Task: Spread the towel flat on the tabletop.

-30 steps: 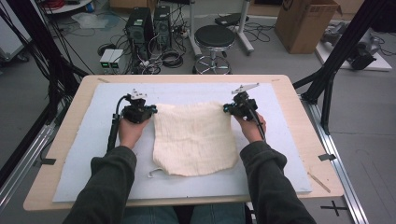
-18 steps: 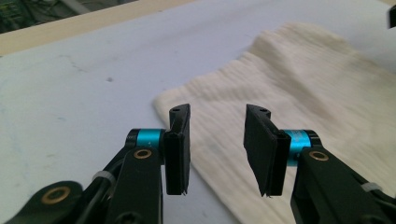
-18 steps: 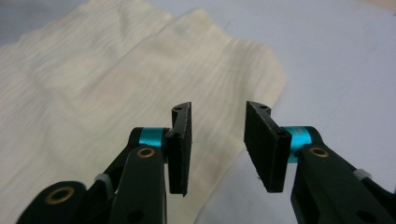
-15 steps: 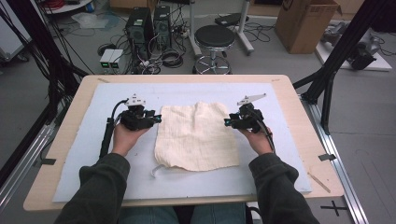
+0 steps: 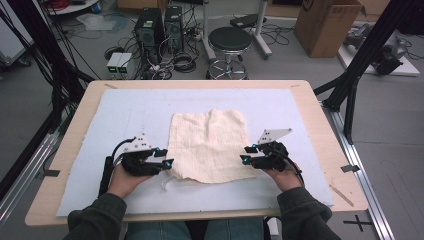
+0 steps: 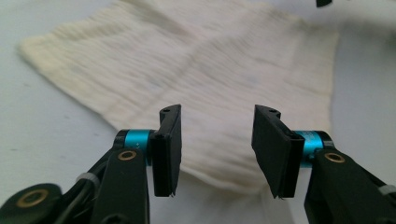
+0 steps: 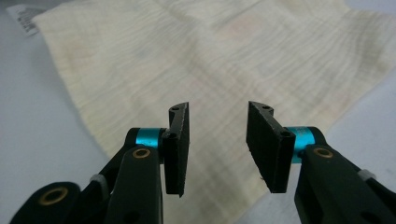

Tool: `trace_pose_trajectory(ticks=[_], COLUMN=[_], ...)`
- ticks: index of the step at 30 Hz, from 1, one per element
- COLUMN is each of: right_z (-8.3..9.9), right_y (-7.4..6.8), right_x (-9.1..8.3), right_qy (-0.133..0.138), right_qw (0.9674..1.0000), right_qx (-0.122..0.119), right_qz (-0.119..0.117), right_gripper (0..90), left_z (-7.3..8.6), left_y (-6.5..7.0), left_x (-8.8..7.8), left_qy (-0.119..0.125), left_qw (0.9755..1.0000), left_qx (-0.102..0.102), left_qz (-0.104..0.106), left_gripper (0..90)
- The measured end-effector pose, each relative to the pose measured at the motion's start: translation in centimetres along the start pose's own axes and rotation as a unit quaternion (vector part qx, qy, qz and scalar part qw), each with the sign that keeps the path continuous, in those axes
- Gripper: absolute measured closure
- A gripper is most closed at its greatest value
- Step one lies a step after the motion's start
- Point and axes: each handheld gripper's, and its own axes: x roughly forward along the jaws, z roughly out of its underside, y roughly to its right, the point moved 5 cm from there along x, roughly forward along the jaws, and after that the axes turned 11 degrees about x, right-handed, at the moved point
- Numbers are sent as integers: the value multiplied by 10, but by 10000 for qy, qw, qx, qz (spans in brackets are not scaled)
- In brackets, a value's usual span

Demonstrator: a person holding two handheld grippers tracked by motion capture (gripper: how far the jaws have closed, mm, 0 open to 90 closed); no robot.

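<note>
Cloth (image 5: pixel 210 145), cream, crinkle-woven, one piece, lying flat on the pale mat (image 5: pixel 295 115) at the middle of the counter (image 5: pixel 330 135).

Change since a second ago: both hands have drawn back from the cloth's far corners to its near corners. The left tongs (image 5: pixel 166 156) and right tongs (image 5: pixel 245 153) have just been opening, and their jaws now stand apart with nothing pinched.

Reading: far edge released; a near-corner grasp likely comes next, perhaps for a fold.

Condition, near to far: near-left corner trails a loose white thread or tag (image 5: pixel 167 182); near hem slightly wavy; a soft ridge runs up the cloth's middle; far edge uneven.
</note>
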Motion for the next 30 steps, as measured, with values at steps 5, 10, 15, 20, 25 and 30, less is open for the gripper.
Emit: trace_pose_trajectory(ticks=[5,10,15,20,25,30], right_z=[16,26,29,29,28,29], right_y=[-6,-7,-8,-6,-7,-7], right_x=[5,12,16,17,17,17], right_qy=[-180,-500,-682,-679,-666,-668], right_qw=[9997,9981,9969,9971,9972,9973], right_qx=[-77,-155,-227,-224,-260,-254], right_qz=[-131,-314,-313,-245,-206,-181], right_gripper=[599,622,677,736,738,736], left_z=[6,13,13,8,-2,-14], left_y=[11,12,11,7,4,3], left_x=[12,27,34,27,5,-15], left_qy=[-302,-672,-723,-588,-419,-270], left_qw=[9987,9961,9957,9967,9970,9967], left_qx=[178,262,350,359,479,522], left_qz=[356,509,454,435,437,562], left_gripper=[582,630,791,876,876,835])
